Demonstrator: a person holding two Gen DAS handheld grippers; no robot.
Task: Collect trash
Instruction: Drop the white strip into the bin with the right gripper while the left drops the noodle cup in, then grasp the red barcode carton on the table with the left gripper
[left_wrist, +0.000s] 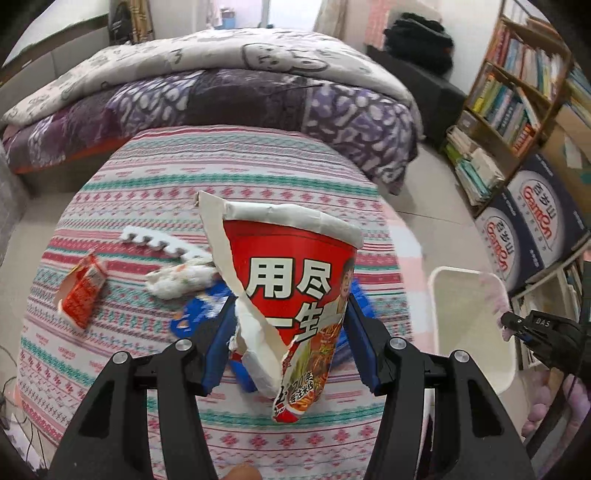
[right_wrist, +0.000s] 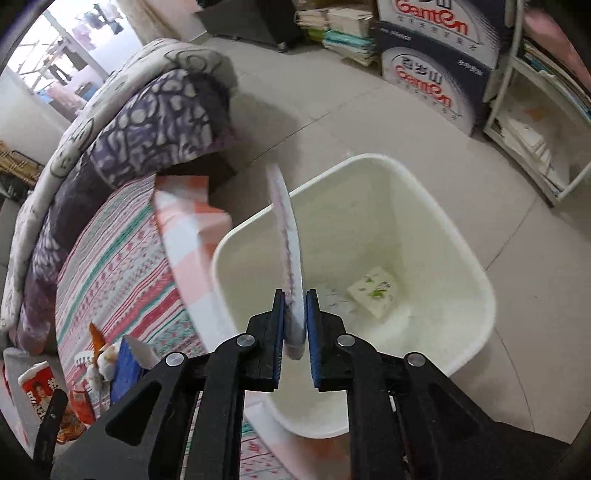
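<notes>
My left gripper (left_wrist: 291, 314) is shut on a torn red noodle cup (left_wrist: 295, 280) and holds it above the striped table (left_wrist: 147, 192). On the table lie a red sachet (left_wrist: 83, 291), a crumpled tissue (left_wrist: 181, 278), a white foam strip (left_wrist: 155, 240) and a blue wrapper (left_wrist: 199, 314). My right gripper (right_wrist: 294, 299) is shut on a thin flat lid (right_wrist: 286, 236), seen edge-on, over the white trash bin (right_wrist: 476, 273). The bin also shows in the left wrist view (left_wrist: 472, 325). A small white packet (right_wrist: 375, 291) lies in the bin.
A bed with a purple quilt (left_wrist: 221, 96) stands behind the table. Bookshelves (left_wrist: 517, 85) and blue boxes (left_wrist: 532, 221) line the right wall. The bin stands on the tiled floor (right_wrist: 332, 110) right beside the table's edge.
</notes>
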